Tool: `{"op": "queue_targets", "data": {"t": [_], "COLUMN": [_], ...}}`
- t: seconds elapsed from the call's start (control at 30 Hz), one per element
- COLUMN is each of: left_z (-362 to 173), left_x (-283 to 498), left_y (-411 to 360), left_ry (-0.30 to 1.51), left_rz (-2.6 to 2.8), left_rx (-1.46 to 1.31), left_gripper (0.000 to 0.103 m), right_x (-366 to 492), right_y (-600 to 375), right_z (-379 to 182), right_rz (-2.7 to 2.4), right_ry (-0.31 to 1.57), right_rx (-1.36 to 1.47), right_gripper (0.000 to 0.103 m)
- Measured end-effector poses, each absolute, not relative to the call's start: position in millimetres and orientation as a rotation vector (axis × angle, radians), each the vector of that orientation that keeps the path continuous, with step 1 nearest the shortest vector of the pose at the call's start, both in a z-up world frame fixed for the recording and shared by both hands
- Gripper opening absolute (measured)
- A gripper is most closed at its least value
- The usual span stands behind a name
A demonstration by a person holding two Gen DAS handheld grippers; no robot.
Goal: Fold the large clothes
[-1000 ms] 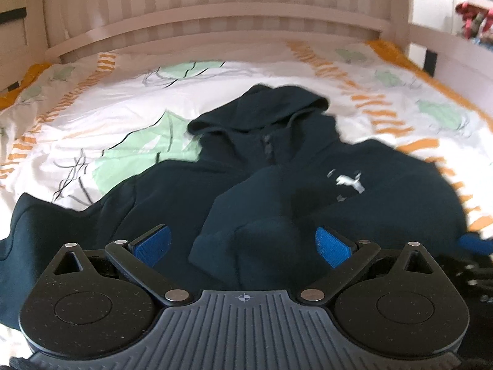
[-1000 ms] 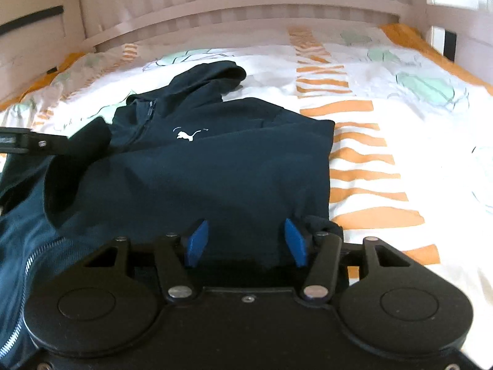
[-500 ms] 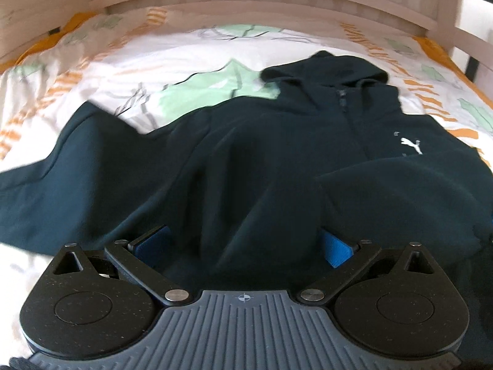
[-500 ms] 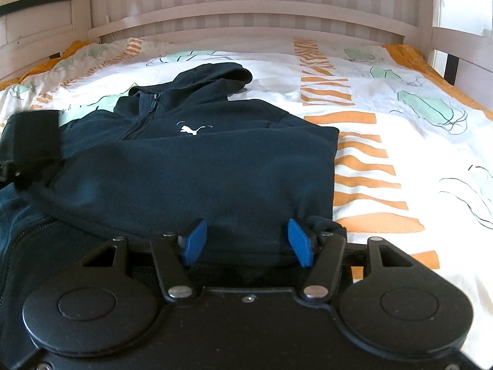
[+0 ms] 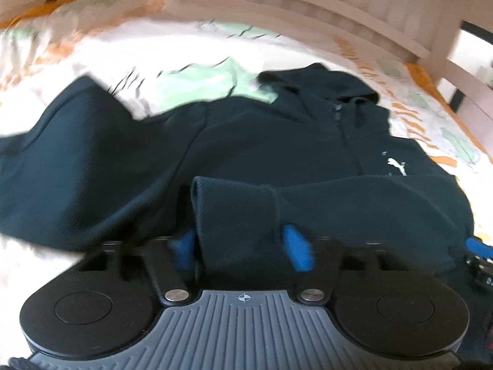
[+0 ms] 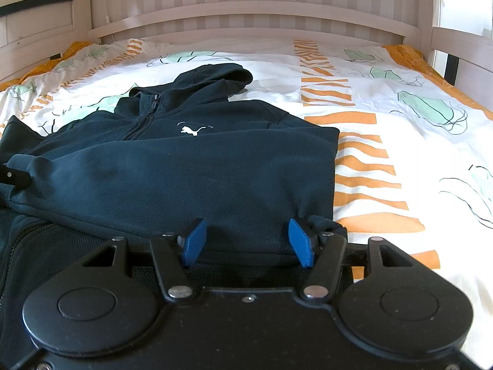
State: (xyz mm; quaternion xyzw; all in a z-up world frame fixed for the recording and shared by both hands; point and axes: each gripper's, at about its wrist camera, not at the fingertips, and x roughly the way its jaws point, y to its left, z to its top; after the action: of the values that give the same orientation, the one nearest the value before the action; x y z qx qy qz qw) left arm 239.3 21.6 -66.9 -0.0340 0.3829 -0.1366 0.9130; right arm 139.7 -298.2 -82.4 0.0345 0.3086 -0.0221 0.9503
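Dark hoodie [image 6: 191, 172] spread on patterned bed sheet [image 6: 385, 117].
Left tongs [image 5: 242, 251] spread, folded sleeve cuff [image 5: 234, 206] between pads. Right tongs [image 6: 246, 242] spread over the hem.

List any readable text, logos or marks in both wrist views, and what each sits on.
No readable words or numbers.
White leaping-cat logo, no lettering: on the chest of the dark hoodie.
Small crosshair mark: on the grey ribbed body of the left hand-held gripper.
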Motion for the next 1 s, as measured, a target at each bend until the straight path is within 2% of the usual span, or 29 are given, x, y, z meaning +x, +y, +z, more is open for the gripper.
{"op": "queue_targets", "data": {"t": [0.03,0.1,0.27,0.33,0.5,0.63,0.87,1.0], "left_z": [-65,-59,-39,-38,-59,-69,-68,-67], "left_x": [239,237,243,252,263,259,258,254], "left_y": [19,7,-16,-16,5,23,31,43], "left_ry": [0.770,0.712,0.561,0.578,0.722,0.771,0.781,0.795], "left_rz": [-0.291,-0.280,-0.265,-0.263,-0.233,-0.231,-0.239,-0.201], "left_rx": [-0.053,0.020,0.170,0.162,0.074,-0.030,-0.047,-0.072], "left_gripper": [0.029,0.015,0.015,0.015,0.016,0.018,0.021,0.045], "right_x": [139,139,138,137,133,138,198,200], "right_y": [-298,-299,-301,-301,-297,-291,-306,-334], "right_z": [-82,-82,-80,-80,-70,-45,-58,-81], "right_rz": [-0.044,-0.041,-0.034,-0.034,-0.057,-0.039,-0.053,-0.153], "right_ry": [0.626,0.623,0.618,0.617,0.611,0.542,0.657,0.683], "right_rx": [0.071,0.076,0.092,0.095,0.081,0.079,0.106,0.169], "right_gripper": [0.063,0.063,0.064,0.064,0.064,0.071,0.071,0.070]}}
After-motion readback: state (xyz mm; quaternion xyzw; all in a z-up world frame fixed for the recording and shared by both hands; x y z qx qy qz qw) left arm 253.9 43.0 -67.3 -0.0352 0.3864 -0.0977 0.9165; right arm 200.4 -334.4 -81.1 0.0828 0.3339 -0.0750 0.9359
